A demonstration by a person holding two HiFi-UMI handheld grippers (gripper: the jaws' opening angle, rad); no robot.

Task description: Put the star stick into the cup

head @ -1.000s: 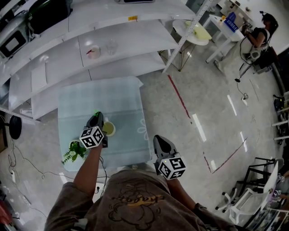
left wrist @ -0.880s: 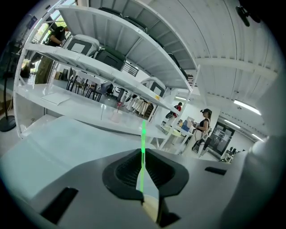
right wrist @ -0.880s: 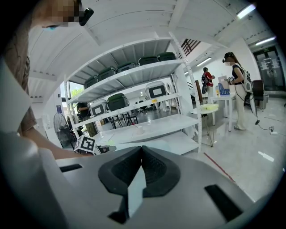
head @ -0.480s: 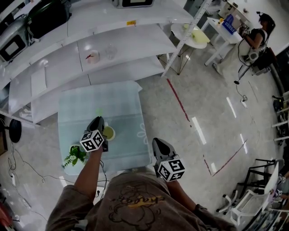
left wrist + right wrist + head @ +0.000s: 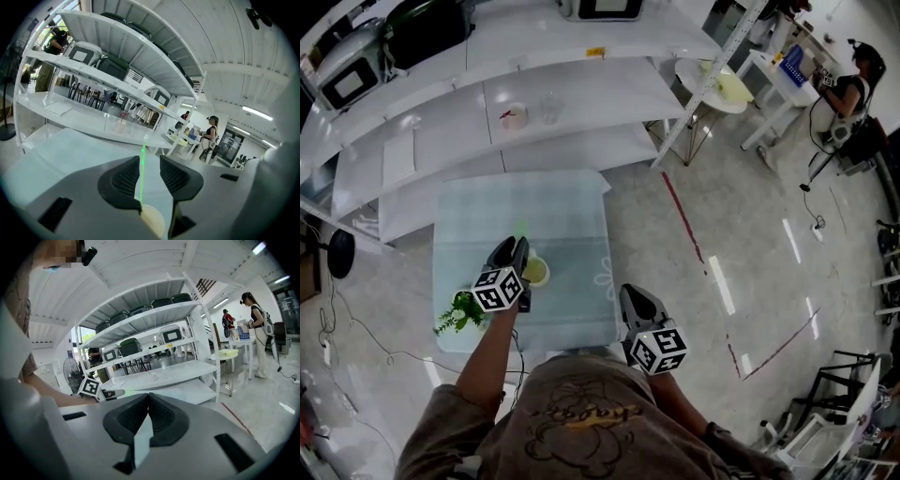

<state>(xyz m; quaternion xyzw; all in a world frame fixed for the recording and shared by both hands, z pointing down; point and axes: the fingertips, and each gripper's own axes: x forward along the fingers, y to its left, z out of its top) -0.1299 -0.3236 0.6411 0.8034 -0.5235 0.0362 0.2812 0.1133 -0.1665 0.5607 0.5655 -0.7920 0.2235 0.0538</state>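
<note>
Since a second ago my left gripper (image 5: 513,246) has let go: its jaws have just been opening and now stand wide apart, pressing on nothing. In the left gripper view (image 5: 149,159) the green star stick (image 5: 141,174) rises upright through the gap between them, closer to the jaw on the left of that view; I cannot tell whether it brushes it. Its lower end sits in the pale cup (image 5: 152,221) just under the jaws. From the head view, the cup (image 5: 535,271) stands on the light table (image 5: 567,202) right beside the left gripper, with the stick's green tip (image 5: 521,226) showing just past the jaw tips. A small green plant (image 5: 461,312) sits at the table's near left corner, close to my left forearm.

My right gripper (image 5: 631,292) hangs at the table's near right corner, well apart from the cup. In its own view (image 5: 148,397) the jaws meet at their tips and hold nothing.
</note>
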